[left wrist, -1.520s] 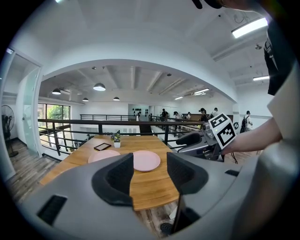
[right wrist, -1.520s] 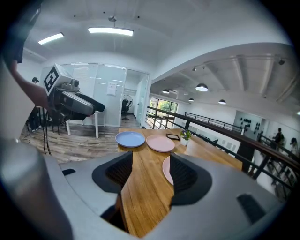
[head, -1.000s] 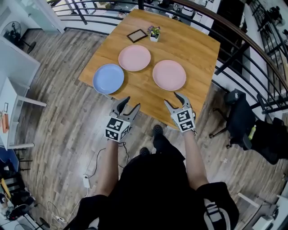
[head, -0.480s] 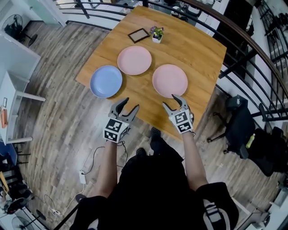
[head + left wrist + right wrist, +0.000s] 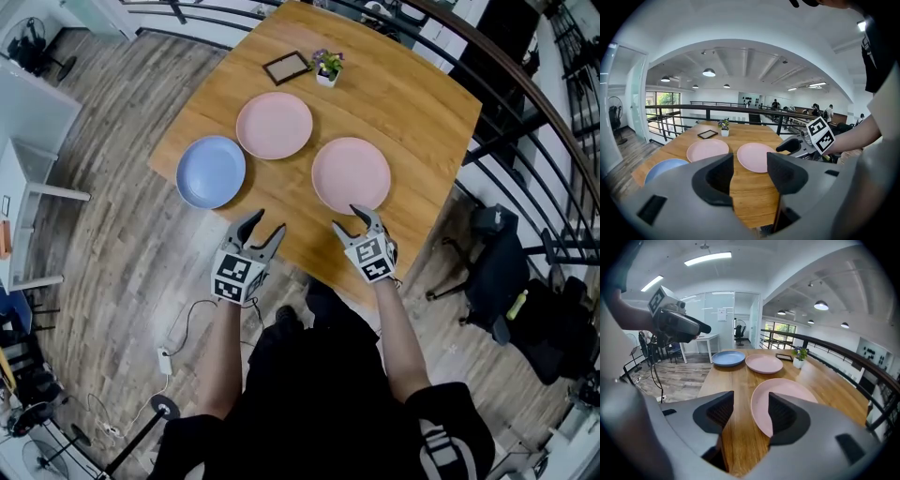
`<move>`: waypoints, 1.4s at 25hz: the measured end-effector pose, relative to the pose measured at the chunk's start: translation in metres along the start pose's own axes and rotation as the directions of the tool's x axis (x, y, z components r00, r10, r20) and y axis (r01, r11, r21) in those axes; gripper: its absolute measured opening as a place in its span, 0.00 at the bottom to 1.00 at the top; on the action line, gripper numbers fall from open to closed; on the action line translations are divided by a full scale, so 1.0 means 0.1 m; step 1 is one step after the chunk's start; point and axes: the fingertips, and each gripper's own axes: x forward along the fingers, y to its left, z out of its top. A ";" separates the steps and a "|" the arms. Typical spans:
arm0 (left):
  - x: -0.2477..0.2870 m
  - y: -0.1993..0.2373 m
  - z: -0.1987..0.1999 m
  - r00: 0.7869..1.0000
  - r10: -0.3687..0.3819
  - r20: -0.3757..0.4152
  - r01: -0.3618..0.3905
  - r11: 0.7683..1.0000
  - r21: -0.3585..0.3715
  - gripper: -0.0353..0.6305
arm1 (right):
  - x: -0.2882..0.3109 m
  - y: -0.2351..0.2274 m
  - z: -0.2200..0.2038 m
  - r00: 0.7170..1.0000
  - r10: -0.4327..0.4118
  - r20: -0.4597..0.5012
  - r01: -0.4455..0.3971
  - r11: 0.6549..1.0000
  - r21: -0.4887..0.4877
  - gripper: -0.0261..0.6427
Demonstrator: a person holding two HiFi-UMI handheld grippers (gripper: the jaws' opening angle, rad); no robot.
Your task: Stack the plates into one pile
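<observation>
Three plates lie apart on the wooden table (image 5: 412, 103): a blue plate (image 5: 211, 172) at the left, a pink plate (image 5: 274, 125) in the middle and a second pink plate (image 5: 351, 174) at the right. My left gripper (image 5: 262, 225) hovers open over the table's near edge, below and right of the blue plate (image 5: 665, 168). The open right gripper (image 5: 351, 217) sits just short of the right pink plate (image 5: 780, 401), its near rim in front of the jaws. Neither gripper holds anything.
A small picture frame (image 5: 285, 67) and a potted plant (image 5: 327, 67) stand at the table's far side. A black railing (image 5: 525, 112) runs behind and to the right. A dark chair (image 5: 502, 272) stands right of the table, a white desk (image 5: 28, 103) at the left.
The person has stepped closer to the table. Both grippers now reach over its near edge, and the right one has come up to the right pink plate's rim.
</observation>
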 end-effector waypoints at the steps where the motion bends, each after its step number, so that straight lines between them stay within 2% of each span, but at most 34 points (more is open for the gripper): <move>1: 0.03 0.02 -0.02 1.000 0.006 -0.006 -0.006 1.000 -0.004 0.38 | 0.04 -0.02 -0.04 1.000 0.005 -0.012 -0.005 1.000 0.001 0.40; 8: 0.13 0.07 -0.17 0.998 0.050 -0.035 -0.051 0.998 -0.045 0.38 | 0.33 -0.02 -0.33 0.995 0.071 -0.070 -0.073 0.997 -0.020 0.39; 16: 0.22 0.19 -0.19 0.998 0.059 -0.032 -0.061 0.996 -0.063 0.38 | 0.54 0.03 -0.43 0.988 0.096 -0.119 -0.102 0.994 -0.042 0.39; 25: 0.39 0.39 -0.16 0.999 0.034 -0.033 -0.036 0.997 -0.068 0.38 | 0.71 -0.05 -0.59 0.980 0.078 -0.186 -0.087 0.995 -0.041 0.37; 35: 0.41 0.53 -0.29 0.998 0.010 -0.068 -0.016 0.997 -0.078 0.38 | 0.96 -0.08 -0.85 0.956 0.024 -0.293 -0.071 0.986 -0.151 0.33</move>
